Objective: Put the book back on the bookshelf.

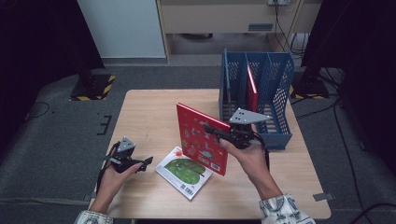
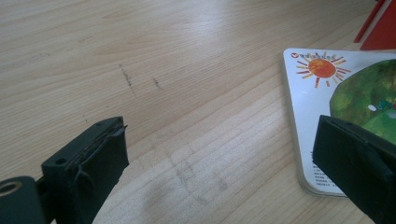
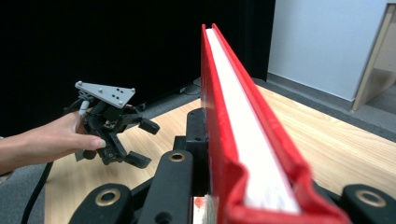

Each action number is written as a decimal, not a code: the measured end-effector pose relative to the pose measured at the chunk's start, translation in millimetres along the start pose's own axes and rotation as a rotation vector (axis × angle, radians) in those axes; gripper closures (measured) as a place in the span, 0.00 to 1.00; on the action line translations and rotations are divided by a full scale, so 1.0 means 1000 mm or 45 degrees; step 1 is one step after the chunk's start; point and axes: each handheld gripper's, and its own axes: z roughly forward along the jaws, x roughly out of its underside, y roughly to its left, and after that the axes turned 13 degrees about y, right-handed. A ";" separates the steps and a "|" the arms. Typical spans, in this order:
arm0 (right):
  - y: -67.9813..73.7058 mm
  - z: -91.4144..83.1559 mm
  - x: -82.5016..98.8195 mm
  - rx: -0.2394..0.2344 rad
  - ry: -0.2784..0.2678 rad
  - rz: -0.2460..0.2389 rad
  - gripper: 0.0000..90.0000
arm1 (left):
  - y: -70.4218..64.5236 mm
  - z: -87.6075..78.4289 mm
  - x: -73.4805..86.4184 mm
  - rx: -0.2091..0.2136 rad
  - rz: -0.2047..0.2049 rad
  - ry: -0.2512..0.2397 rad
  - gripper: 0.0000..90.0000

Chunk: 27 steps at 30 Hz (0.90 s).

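A light wooden table [image 1: 149,116] with faint dark scuff marks carries a flat white picture book [image 1: 183,171] with a green cover and a blue mesh file rack [image 1: 275,84] at its far right.

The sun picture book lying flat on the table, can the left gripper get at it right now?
Probably yes: the left gripper is open, holds nothing and sits just beside the flat book, with bare table between them.

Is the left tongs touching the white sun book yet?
Apart. In the left gripper view the left tongs stand open above the table, bare wood between them, beside the white sun book; the high view shows a gap too.
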 end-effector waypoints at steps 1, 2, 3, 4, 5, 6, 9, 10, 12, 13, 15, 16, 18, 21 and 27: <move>-0.001 -0.001 0.000 0.001 -0.001 0.006 0.89 | 0.000 0.000 0.000 0.000 0.000 0.001 0.03; -0.002 -0.003 0.001 0.003 -0.002 0.009 0.89 | 0.000 0.000 0.000 -0.002 -0.001 0.003 0.03; -0.002 -0.004 0.001 0.005 -0.003 0.008 0.89 | 0.000 0.000 0.001 -0.002 -0.004 0.006 0.03; -0.003 -0.006 0.001 0.007 -0.004 0.010 0.89 | 0.001 0.001 0.001 -0.002 -0.006 0.006 0.03; -0.003 -0.007 0.001 0.010 -0.004 0.007 0.89 | 0.001 0.001 0.001 -0.004 -0.006 0.009 0.03; -0.003 -0.009 0.002 0.012 -0.005 0.009 0.89 | 0.001 0.001 0.001 -0.007 -0.007 0.011 0.03; -0.005 -0.014 0.003 0.019 -0.007 0.011 0.89 | 0.002 0.001 0.002 -0.016 -0.012 0.016 0.03; -0.005 -0.015 0.004 0.022 -0.009 0.013 0.89 | 0.002 0.001 0.002 -0.020 -0.014 0.016 0.03; -0.006 -0.019 0.005 0.031 -0.009 0.016 0.89 | 0.003 0.001 0.002 -0.026 -0.014 0.016 0.03; -0.007 -0.020 0.005 0.032 -0.010 0.021 0.89 | 0.004 0.001 0.002 -0.030 -0.015 0.019 0.03; -0.008 -0.023 0.007 0.037 -0.010 0.025 0.89 | 0.004 0.002 0.003 -0.032 -0.020 0.024 0.03; -0.009 -0.025 0.008 0.039 -0.012 0.027 0.89 | 0.004 0.002 0.003 -0.034 -0.019 0.026 0.03; -0.010 -0.028 0.009 0.047 -0.012 0.030 0.89 | 0.005 0.002 0.003 -0.037 -0.020 0.031 0.03; -0.012 -0.033 0.012 0.057 -0.014 0.035 0.89 | 0.005 0.003 0.004 -0.041 -0.017 0.040 0.03; -0.014 -0.042 0.017 0.067 -0.023 0.050 0.89 | 0.004 0.004 0.004 -0.059 -0.002 0.057 0.03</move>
